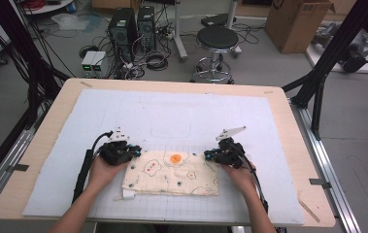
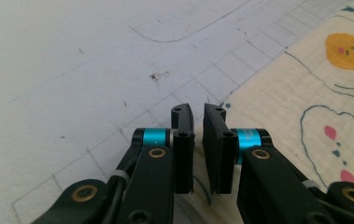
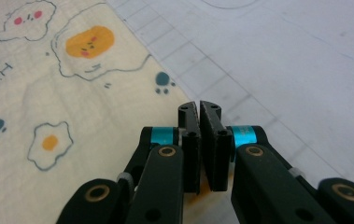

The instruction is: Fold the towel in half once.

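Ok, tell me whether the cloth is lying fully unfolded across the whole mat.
No: in the high view the cloth is a small folded rectangle near the front of the white mat, between the left gripper and right gripper.

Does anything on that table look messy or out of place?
Little. The folded cloth lies slightly askew to the mat's grid, a white tag pokes out at its near left corner, and a small dark smudge marks the mat.

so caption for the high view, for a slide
Left gripper and right gripper pinch the far corners of a folded egg-print cloth on the white mat.
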Tool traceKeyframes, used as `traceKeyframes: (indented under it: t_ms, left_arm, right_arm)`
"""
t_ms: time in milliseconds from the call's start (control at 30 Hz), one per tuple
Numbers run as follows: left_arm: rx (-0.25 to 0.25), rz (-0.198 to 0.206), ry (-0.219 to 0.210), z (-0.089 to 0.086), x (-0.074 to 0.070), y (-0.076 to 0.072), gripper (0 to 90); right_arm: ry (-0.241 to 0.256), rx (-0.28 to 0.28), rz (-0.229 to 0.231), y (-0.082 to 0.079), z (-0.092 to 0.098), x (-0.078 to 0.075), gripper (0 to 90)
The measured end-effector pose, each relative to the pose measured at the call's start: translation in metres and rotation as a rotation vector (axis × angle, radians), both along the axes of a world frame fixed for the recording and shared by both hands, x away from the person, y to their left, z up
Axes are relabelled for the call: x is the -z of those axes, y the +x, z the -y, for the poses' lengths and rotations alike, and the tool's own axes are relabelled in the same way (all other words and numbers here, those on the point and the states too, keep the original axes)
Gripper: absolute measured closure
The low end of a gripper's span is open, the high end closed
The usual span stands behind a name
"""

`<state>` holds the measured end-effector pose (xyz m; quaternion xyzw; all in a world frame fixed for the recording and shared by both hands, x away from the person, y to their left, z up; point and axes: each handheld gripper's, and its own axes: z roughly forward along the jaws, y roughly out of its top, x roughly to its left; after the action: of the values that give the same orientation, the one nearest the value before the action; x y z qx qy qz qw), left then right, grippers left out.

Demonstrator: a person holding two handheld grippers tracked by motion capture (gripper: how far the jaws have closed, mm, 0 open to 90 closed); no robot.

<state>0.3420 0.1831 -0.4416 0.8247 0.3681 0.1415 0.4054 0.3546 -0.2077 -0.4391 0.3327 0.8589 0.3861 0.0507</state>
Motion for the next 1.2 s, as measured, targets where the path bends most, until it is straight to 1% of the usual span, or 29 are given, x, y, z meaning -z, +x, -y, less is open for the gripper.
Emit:
traceKeyframes:
  t_ms: [133,200,300,333,367,400,433,467,500,600,633,700,733,767,867,900,967,1033,1067,1100,1200]
  left_arm:
    - [0.004,0.005,0.008,0.001,0.0,0.0,81.0]
    - [0.002,0.001,0.0,0.001,0.001,0.0,80.9]
    - [0.003,0.001,-0.004,0.001,0.001,0.0,80.1]
    - [0.007,0.003,-0.005,0.001,0.0,0.0,79.2]
    - [0.008,0.006,-0.004,0.001,0.0,-0.001,77.9]
    - [0.006,0.003,-0.015,0.002,-0.001,-0.001,75.7]
    - [0.013,0.0,-0.021,0.002,-0.001,-0.002,73.2]
    - [0.018,0.003,-0.022,0.002,-0.002,-0.003,72.2]
    - [0.022,0.006,-0.025,0.002,-0.004,-0.003,71.3]
    - [0.03,0.01,-0.049,0.001,-0.009,-0.005,66.9]
    - [0.029,0.011,-0.058,0.0,-0.01,-0.006,65.8]
    - [0.037,0.001,-0.076,-0.001,-0.012,-0.007,62.9]
    - [0.041,-0.004,-0.085,0.0,-0.013,-0.009,61.3]
    - [0.054,-0.004,-0.079,0.0,-0.014,-0.01,60.1]
    - [0.077,0.001,-0.076,-0.001,-0.018,-0.018,56.2]
    - [0.079,0.008,-0.083,-0.002,-0.018,-0.022,54.8]
    - [0.09,0.02,-0.078,-0.005,-0.019,-0.028,54.2]
    - [0.091,0.038,-0.081,-0.009,-0.019,-0.033,50.2]
    - [0.092,0.038,-0.085,-0.011,-0.019,-0.036,48.8]
    - [0.096,0.044,-0.088,-0.014,-0.02,-0.038,48.3]
    - [0.086,0.054,-0.116,-0.02,-0.023,-0.046,45.2]
  right_arm:
    - [0.007,0.014,0.003,-0.002,0.01,0.0,86.8]
    - [0.013,0.017,0.007,-0.003,0.014,0.0,86.2]
    - [0.025,0.023,-0.001,-0.003,0.016,0.0,84.7]
    - [0.026,0.022,0.004,-0.003,0.016,0.0,83.6]
    - [0.031,0.021,0.006,-0.003,0.015,-0.001,81.3]
    - [0.034,0.022,0.006,-0.004,0.014,-0.002,77.7]
    - [0.041,0.02,0.018,-0.004,0.014,-0.003,76.1]
    - [0.053,0.019,0.01,-0.005,0.014,-0.004,74.3]
    - [0.061,0.012,0.016,-0.006,0.014,-0.005,72.3]
    - [0.081,0.009,0.021,-0.009,0.014,-0.009,66.4]
    - [0.085,0.006,0.035,-0.01,0.013,-0.01,64.5]
    - [0.093,0.006,0.044,-0.013,0.012,-0.013,59.2]
    - [0.094,0.013,0.042,-0.015,0.012,-0.015,54.4]
    - [0.098,0.013,0.049,-0.016,0.011,-0.016,53.2]
    - [0.112,0.001,0.046,-0.023,0.011,-0.021,47.6]
    - [0.115,-0.004,0.054,-0.026,0.011,-0.023,46.6]
    - [0.124,-0.01,0.069,-0.03,0.011,-0.027,44.9]
    - [0.128,-0.017,0.086,-0.035,0.01,-0.031,43.8]
    - [0.131,-0.017,0.097,-0.036,0.01,-0.032,42.9]
    - [0.134,-0.017,0.092,-0.038,0.01,-0.032,42.3]
    - [0.14,-0.02,0.102,-0.04,0.009,-0.032,41.4]
